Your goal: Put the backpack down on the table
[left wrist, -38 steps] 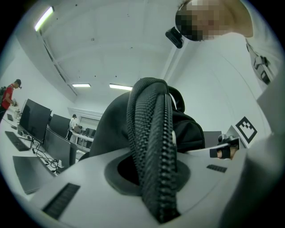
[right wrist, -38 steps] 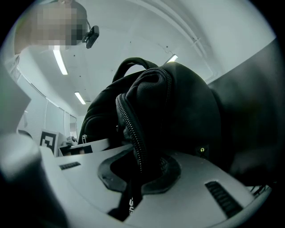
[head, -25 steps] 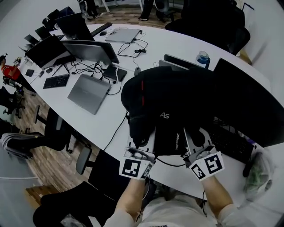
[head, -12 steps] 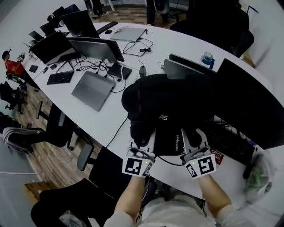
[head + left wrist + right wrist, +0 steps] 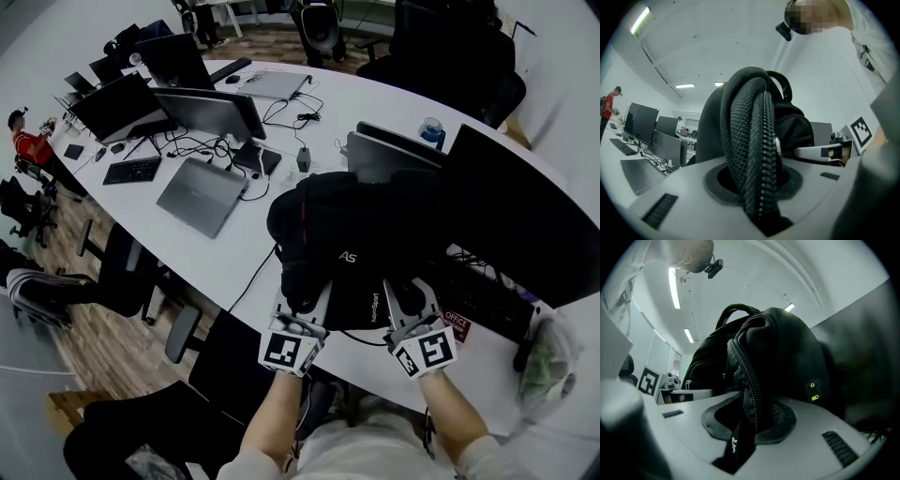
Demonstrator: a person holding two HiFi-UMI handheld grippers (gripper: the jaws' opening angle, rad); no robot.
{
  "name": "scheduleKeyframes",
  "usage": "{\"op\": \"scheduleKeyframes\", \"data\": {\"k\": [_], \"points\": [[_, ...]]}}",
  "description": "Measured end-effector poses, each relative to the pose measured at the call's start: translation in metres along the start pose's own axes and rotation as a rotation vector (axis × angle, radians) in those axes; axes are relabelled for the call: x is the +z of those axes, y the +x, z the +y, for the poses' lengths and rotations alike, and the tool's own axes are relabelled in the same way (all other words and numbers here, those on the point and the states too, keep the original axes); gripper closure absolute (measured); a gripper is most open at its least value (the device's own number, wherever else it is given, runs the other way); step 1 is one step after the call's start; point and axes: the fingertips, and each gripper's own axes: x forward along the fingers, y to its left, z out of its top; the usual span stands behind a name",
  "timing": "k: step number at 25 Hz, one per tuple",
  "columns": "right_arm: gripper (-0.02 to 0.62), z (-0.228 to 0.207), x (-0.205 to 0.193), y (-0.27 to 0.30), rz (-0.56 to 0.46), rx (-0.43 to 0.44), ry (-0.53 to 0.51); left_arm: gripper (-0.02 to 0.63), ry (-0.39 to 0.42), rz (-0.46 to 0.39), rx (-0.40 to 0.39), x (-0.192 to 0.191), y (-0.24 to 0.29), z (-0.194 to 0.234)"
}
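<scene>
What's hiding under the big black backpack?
White table shows all around the backpack, and a black keyboard shows by its right edge. The backpack covers everything directly beneath it, so nothing there can be seen, nor whether the keyboard runs under it.

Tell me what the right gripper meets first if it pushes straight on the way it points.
The backpack: a zipped fold of it sits between the jaws of the right gripper, which have just been opening. Its bulk lies directly ahead, in front of the monitor.
</scene>
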Motion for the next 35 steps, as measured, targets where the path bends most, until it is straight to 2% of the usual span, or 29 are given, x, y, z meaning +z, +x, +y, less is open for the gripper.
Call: {"op": "scheduleKeyframes", "data": {"k": [7,11,19,25,35], "points": [[0.517,0.017,-0.001,-0.025,0.020,-0.030,-0.027,0.459,0.041,0.042,-0.030,0.002,-0.027,-0.011],[0.482,0.026,-0.002,-0.042,0.041,-0.031,-0.044,0.438,0.072,0.049,-0.067,0.002,-0.041,-0.020],[0.456,0.044,-0.008,-0.071,0.074,-0.066,-0.090,0.413,0.108,0.086,-0.105,-0.006,-0.070,-0.033],[0.444,0.055,-0.012,-0.089,0.089,-0.093,-0.111,0.408,0.095,0.102,-0.116,-0.010,-0.091,-0.038],[0.434,0.075,-0.014,-0.137,0.070,-0.154,-0.110,0.408,0.042,0.093,-0.077,-0.016,-0.138,-0.042]]}}
